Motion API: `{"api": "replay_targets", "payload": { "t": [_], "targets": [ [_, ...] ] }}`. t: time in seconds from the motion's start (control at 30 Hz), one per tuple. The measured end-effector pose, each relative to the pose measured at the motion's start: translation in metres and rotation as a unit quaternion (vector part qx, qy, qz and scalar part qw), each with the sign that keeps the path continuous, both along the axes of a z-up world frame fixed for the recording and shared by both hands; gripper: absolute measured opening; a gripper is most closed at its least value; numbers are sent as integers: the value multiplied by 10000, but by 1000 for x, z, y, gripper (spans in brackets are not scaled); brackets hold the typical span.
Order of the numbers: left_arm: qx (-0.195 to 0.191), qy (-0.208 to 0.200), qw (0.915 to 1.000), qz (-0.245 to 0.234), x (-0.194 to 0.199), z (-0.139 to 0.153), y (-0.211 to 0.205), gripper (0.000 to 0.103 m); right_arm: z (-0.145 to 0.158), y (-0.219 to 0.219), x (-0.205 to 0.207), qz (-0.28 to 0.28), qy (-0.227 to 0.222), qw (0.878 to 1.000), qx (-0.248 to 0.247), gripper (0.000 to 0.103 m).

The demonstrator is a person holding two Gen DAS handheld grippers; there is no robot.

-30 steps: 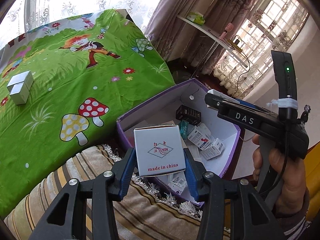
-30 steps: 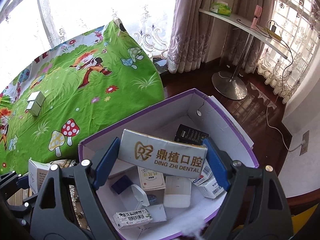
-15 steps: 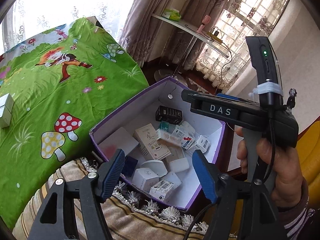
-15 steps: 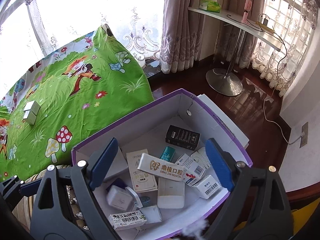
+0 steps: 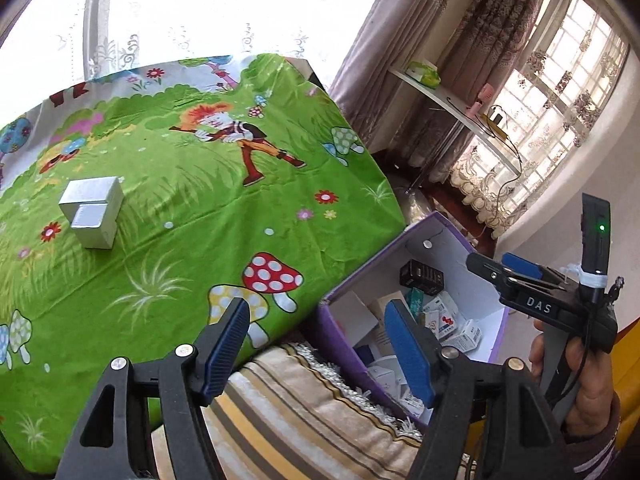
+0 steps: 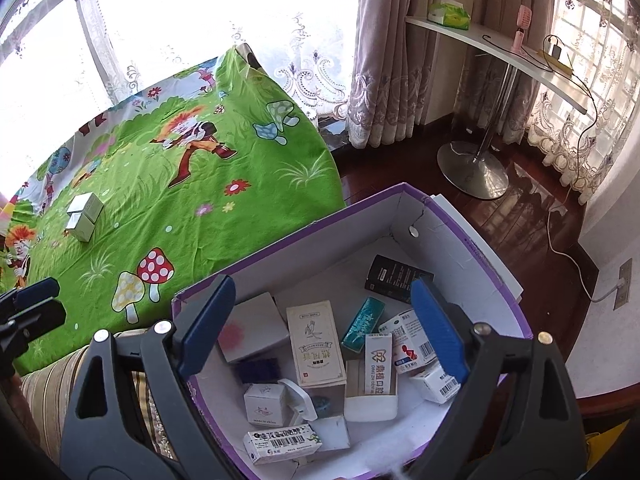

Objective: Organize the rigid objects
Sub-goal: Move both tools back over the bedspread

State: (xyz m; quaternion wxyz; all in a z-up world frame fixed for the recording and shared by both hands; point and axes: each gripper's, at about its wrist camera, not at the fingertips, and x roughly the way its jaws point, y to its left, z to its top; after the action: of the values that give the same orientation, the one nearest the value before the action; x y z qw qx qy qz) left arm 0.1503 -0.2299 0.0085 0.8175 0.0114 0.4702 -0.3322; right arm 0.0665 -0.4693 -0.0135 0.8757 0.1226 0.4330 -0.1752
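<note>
"DING ZHI DENTAL" pack (image 6: 380, 364) lies in purple box (image 6: 472, 248); "DAS" on right gripper (image 6: 320, 332). Both it and left gripper (image 5: 318, 346) spread wide, empty. Silver boxes (image 5: 93, 212) far left.

- A bright window (image 6: 180, 20) with lace curtain (image 6: 304, 76) fills the view from 10 to 12 o'clock; strong daylight comes in.
- Heavy drapes (image 6: 392, 60) hang at 12 to 1 o'clock.
- A white shelf (image 6: 496, 52) on a metal pole with round base (image 6: 472, 172) stands at 2 o'clock.
- The floor (image 6: 532, 216) is dark glossy wood.
- A wall socket (image 6: 624, 284) with a white cable is at 3 o'clock.
</note>
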Motion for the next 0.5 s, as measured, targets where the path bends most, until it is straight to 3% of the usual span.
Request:
{"api": "replay_targets", "payload": {
  "t": [0.23, 0.3, 0.5],
  "targets": [
    [183, -104, 9970, 746, 53, -8, 56, 71, 3, 24, 19, 449, -99, 9985, -305, 93],
    [269, -74, 9951, 951, 70, -14, 70, 71, 5, 33, 26, 669, -168, 9968, -399, 98],
    [411, 113, 9910, 1272, 118, -38, 101, 71, 6, 63, 52, 1347, -41, 9891, -588, 100]
  ]
}}
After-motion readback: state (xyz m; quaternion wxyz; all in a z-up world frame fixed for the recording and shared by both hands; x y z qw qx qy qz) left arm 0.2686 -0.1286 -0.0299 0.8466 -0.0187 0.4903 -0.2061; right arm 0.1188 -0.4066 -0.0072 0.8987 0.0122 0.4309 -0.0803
